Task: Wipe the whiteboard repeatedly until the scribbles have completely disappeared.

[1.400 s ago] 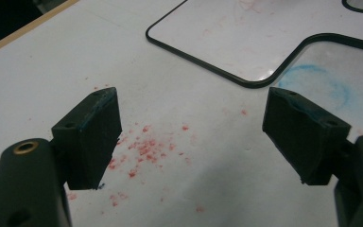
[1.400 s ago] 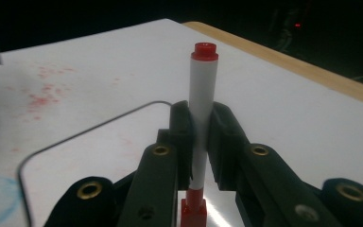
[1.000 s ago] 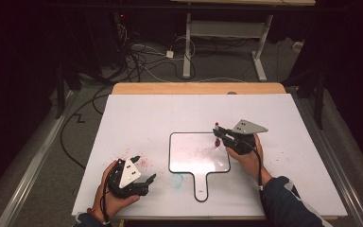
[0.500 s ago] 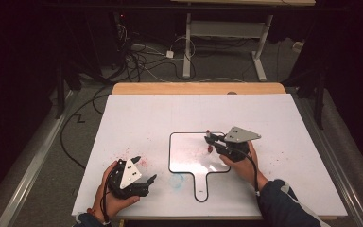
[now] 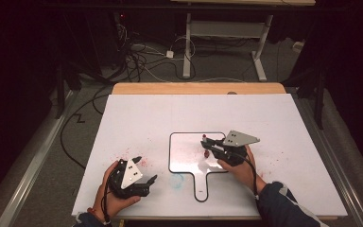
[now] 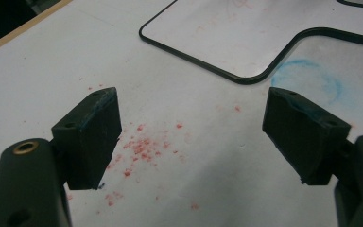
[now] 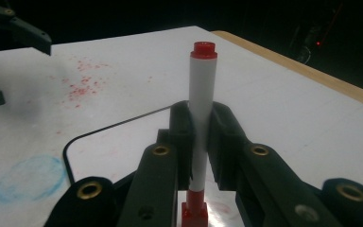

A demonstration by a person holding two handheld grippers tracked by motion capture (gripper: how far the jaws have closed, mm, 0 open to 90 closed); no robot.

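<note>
A small whiteboard with a black rim and a handle (image 5: 185, 147) lies flat on the white table top (image 5: 142, 118). My right gripper (image 5: 206, 143) hovers over the board's right part, shut on a white marker with red ends (image 7: 202, 101). The marker stands upright between the jaws, its lower red end (image 5: 206, 152) just above or on the board. My left gripper (image 5: 146, 169) rests near the front left of the table, open with nothing between its fingers (image 6: 92, 135). It stays apart from the board's rim (image 6: 208, 71).
Red specks (image 6: 139, 149) dot the table under the left gripper, and a blue smudge (image 6: 312, 85) sits beside the board's handle (image 5: 203, 187). The table's wooden far edge (image 5: 198, 88) borders a dark floor with cables (image 5: 142, 56) and a desk frame (image 5: 227, 33).
My right gripper has carried the marker leftward and slightly nearer, from the board's right edge to over its surface. The left gripper has stayed put.
</note>
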